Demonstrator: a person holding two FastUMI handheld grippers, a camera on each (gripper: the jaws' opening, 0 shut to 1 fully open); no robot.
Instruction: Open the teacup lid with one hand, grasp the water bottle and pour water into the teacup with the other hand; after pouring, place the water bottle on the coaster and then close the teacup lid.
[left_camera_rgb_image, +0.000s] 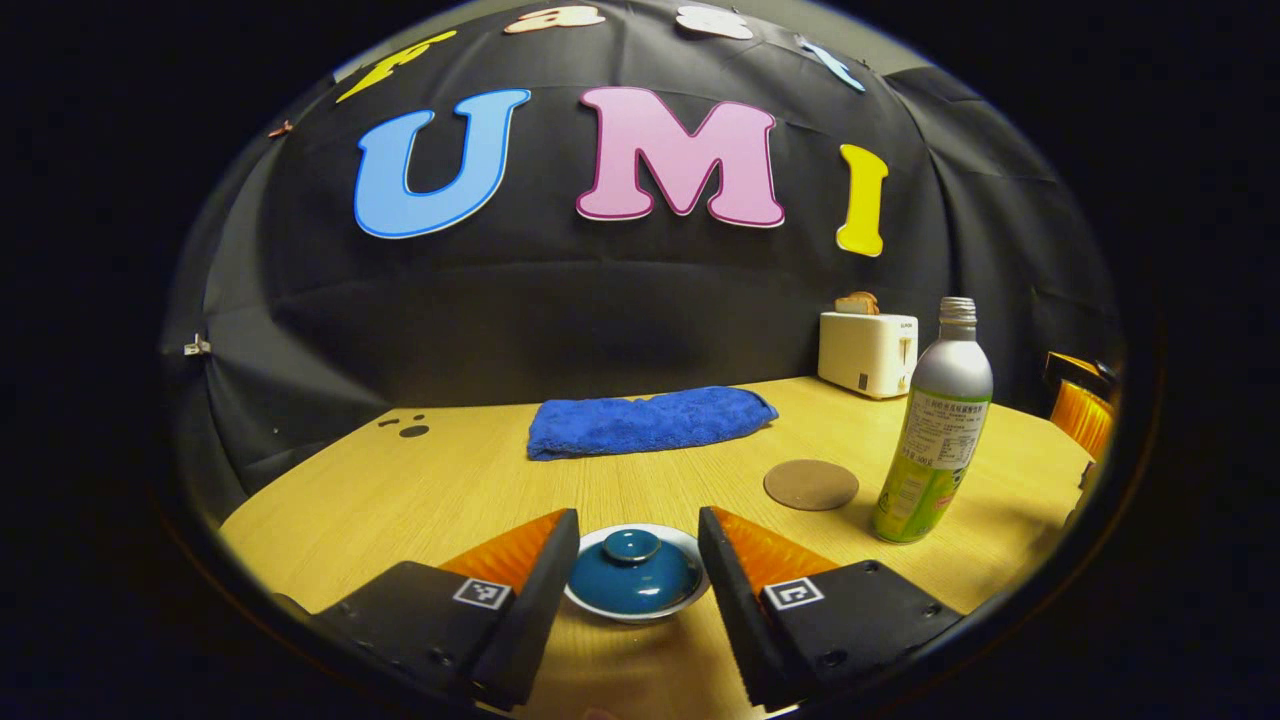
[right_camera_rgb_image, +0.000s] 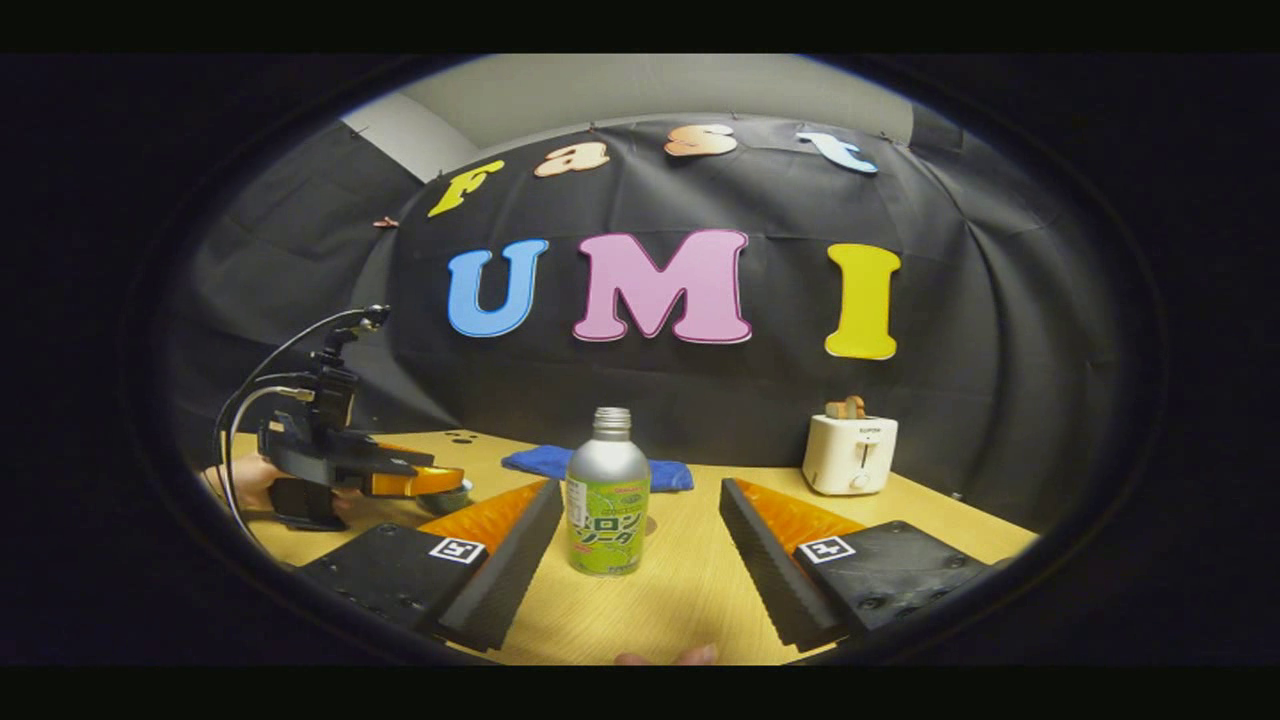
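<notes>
Both of your grippers stood wide open, each lined up on its own target and holding nothing.

Your left gripper (left_camera_rgb_image: 638, 555) had its fingers spread on either side of the white teacup with its round teal knobbed lid (left_camera_rgb_image: 634, 570), which sat on the cup; whether the fingers touched it you could not tell, nor what the cup held. Beyond it on the pale wooden table (left_camera_rgb_image: 440, 490) lay the round brown coaster (left_camera_rgb_image: 810, 484), bare, with the silver and green water bottle (left_camera_rgb_image: 934, 425) upright just beside it, then a folded blue towel (left_camera_rgb_image: 648, 420) and a white toaster (left_camera_rgb_image: 867, 352) with bread in its slot. Your right gripper (right_camera_rgb_image: 640, 530) framed the same capped bottle (right_camera_rgb_image: 608, 495) between parted fingers, apart from it. The right gripper view also caught your left gripper (right_camera_rgb_image: 400, 480) and hand (right_camera_rgb_image: 245, 482) from the side.
</notes>
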